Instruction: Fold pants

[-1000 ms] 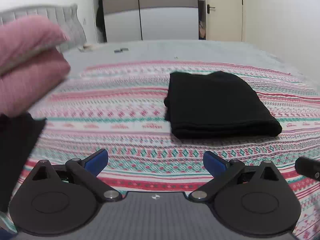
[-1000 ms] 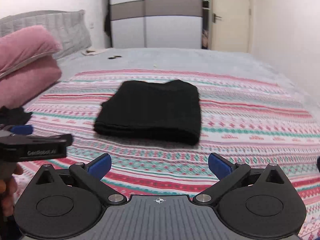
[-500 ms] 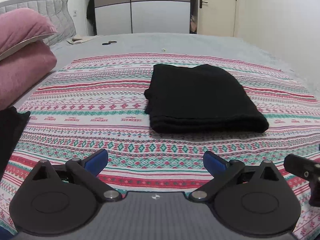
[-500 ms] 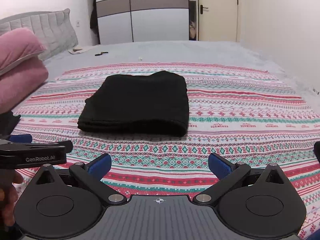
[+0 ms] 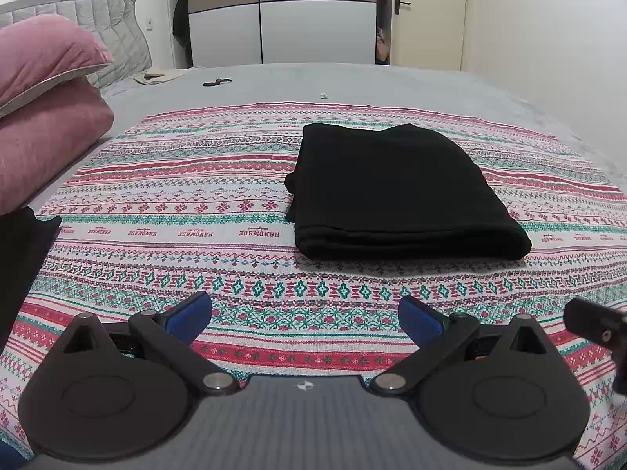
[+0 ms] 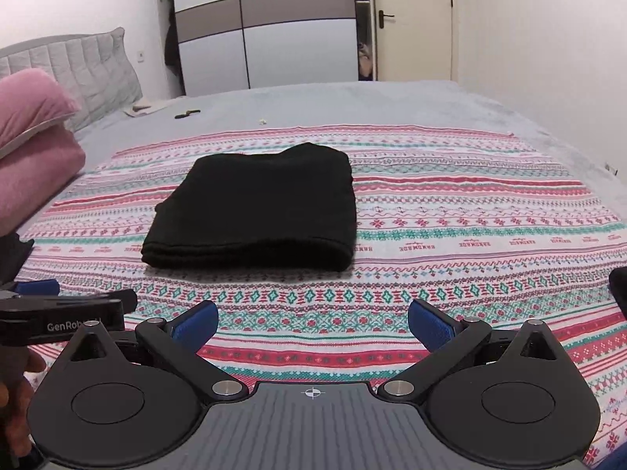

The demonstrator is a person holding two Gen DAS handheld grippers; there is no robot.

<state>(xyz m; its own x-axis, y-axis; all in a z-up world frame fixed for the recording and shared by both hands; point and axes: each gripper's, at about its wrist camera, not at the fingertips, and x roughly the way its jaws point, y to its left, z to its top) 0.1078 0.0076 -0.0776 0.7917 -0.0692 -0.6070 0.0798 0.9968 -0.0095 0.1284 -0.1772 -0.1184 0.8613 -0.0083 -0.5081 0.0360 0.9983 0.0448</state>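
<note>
The black pants (image 5: 395, 192) lie folded into a thick rectangle on the patterned blanket (image 5: 196, 211), their folded edge toward me. In the right wrist view the pants (image 6: 258, 211) sit left of centre. My left gripper (image 5: 305, 313) is open and empty, held over the blanket in front of the pants. My right gripper (image 6: 312, 319) is open and empty too, a short way in front of the pants. The left gripper's body shows at the left edge of the right wrist view (image 6: 62, 313).
Two pink pillows (image 5: 43, 102) are stacked at the left by a grey headboard (image 5: 98, 31). Another dark cloth (image 5: 19, 258) lies at the left edge. Small items (image 5: 217, 83) lie on the grey bedspread beyond. Wardrobe and door stand at the back.
Both grippers have pulled back and swung slightly, so the pants now sit farther off and more centred. The pants have not moved. Both grippers stay open.
</note>
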